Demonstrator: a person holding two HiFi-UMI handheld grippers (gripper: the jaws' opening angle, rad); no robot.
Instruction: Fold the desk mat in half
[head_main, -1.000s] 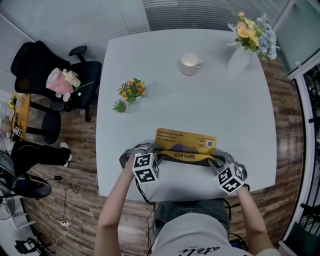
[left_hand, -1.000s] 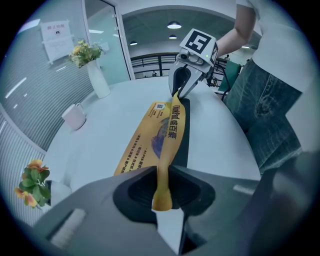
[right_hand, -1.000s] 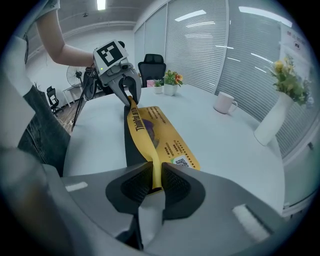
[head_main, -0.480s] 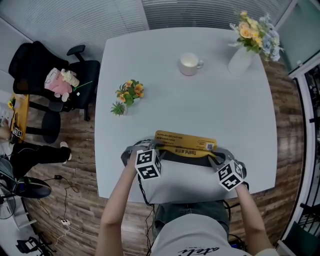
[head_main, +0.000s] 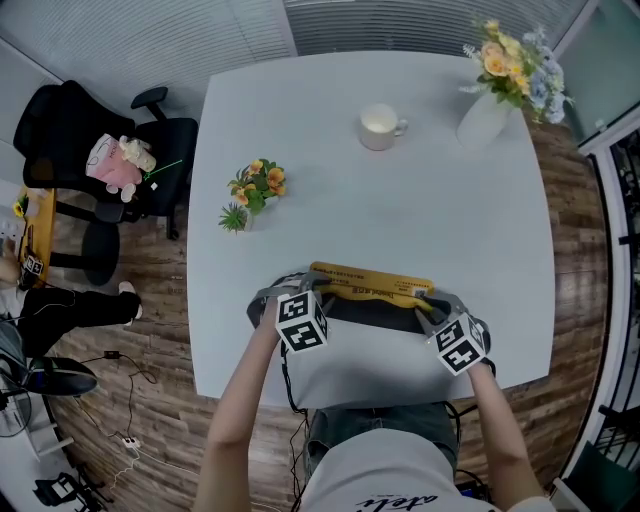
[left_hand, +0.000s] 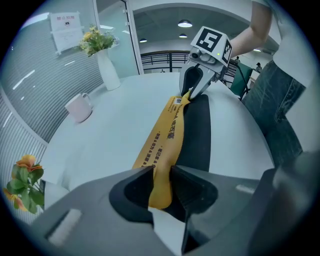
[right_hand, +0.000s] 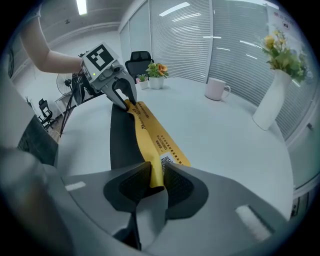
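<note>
The desk mat (head_main: 372, 308) lies doubled, well on the person's side of the cup (head_main: 380, 127). The left tool (left_hand: 161, 175) pinches its corner, likely to keep the edges matched. The right tool's (right_hand: 156, 172) jaws have just been opening but touch the mat between them.

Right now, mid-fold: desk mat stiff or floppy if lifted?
Probably floppy: the desk mat curls over in a soft bend, no sharp crease. Likely light: it looks thin at the lifted edge. Black underside may be grippy; can't confirm.
</note>
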